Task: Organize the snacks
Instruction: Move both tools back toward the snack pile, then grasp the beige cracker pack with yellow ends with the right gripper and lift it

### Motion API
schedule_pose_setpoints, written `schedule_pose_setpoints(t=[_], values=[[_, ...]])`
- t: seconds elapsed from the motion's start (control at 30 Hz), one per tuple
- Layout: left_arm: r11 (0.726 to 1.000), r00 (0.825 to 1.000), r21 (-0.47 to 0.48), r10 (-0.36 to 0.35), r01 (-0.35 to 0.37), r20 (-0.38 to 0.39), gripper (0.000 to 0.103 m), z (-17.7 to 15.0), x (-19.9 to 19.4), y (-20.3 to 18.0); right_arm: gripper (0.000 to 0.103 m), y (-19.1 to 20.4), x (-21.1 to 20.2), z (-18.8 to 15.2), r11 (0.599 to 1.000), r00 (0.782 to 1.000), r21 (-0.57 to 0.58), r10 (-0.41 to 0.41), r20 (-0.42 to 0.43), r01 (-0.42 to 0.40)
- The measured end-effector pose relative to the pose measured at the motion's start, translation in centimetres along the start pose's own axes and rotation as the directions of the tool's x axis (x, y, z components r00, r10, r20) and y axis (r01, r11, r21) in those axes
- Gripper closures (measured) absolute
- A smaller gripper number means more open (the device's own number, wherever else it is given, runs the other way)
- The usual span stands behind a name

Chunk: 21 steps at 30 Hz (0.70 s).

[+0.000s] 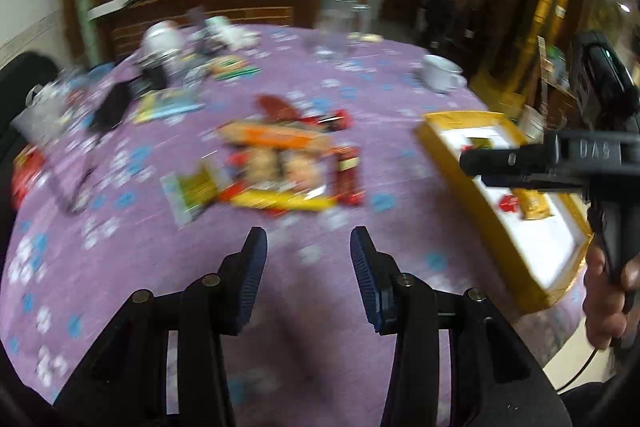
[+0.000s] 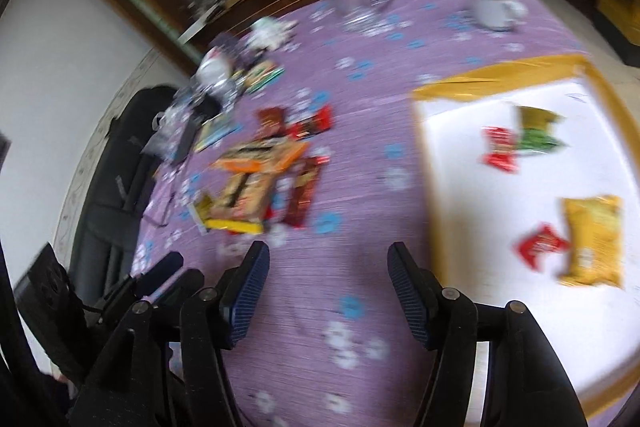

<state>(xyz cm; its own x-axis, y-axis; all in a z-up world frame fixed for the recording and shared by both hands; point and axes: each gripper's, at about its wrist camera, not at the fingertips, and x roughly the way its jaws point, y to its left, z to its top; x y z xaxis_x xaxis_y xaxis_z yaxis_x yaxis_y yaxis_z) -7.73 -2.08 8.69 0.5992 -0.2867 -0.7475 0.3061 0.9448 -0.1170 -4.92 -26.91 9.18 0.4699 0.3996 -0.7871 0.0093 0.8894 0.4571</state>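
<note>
Motion blur smears the snack pile [image 1: 276, 163]; wrapper print unreadable. Tray [image 2: 452, 83] runs off frame.

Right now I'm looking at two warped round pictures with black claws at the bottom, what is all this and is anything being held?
Those claws are hand-held grippers, one in each of a person's hands, each with a wide-angle camera looking forward along its two fingers. One picture comes from the left gripper, the other from the right gripper. Both stand open over the table and hold nothing.

In the left view you can also see the person's right hand gripping the other tool.

Below is a purple flowered tablecloth with a loose pile of snack packets. Beside it sits a gold-rimmed white tray already holding some snacks, including a yellow packet. A white mug stands farther back. Both pictures are motion-blurred.
</note>
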Motion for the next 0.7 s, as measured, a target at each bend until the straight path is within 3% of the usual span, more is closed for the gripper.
schedule_pose_setpoints(t=[0.2,0.3,0.53,0.7], values=[[0.990,0.995,-0.103,0.093,-0.095,-0.030,0.062,-2.8,-1.6,5.6,0.025,4.8,6.4,2.0,0.994,0.984,-0.015,0.102,-0.146,-0.105],[0.983,0.993,-0.142,0.118,-0.121,-0.031,0.062,-3.7,-2.4,7.4,0.020,6.3,10.3,3.7,0.994,0.971,0.003,0.109,-0.211,-0.111],[0.956,0.981,-0.218,0.194,-0.194,-0.024,0.062,-5.5,-4.8,11.0,0.019,6.8,17.0,6.8,0.998,0.957,0.069,0.033,-0.290,-0.014],[0.927,0.969,-0.287,0.246,-0.243,-0.026,0.062,-7.0,-6.5,12.8,0.014,8.8,20.3,7.0,0.996,0.937,-0.024,-0.088,-0.338,0.085]])
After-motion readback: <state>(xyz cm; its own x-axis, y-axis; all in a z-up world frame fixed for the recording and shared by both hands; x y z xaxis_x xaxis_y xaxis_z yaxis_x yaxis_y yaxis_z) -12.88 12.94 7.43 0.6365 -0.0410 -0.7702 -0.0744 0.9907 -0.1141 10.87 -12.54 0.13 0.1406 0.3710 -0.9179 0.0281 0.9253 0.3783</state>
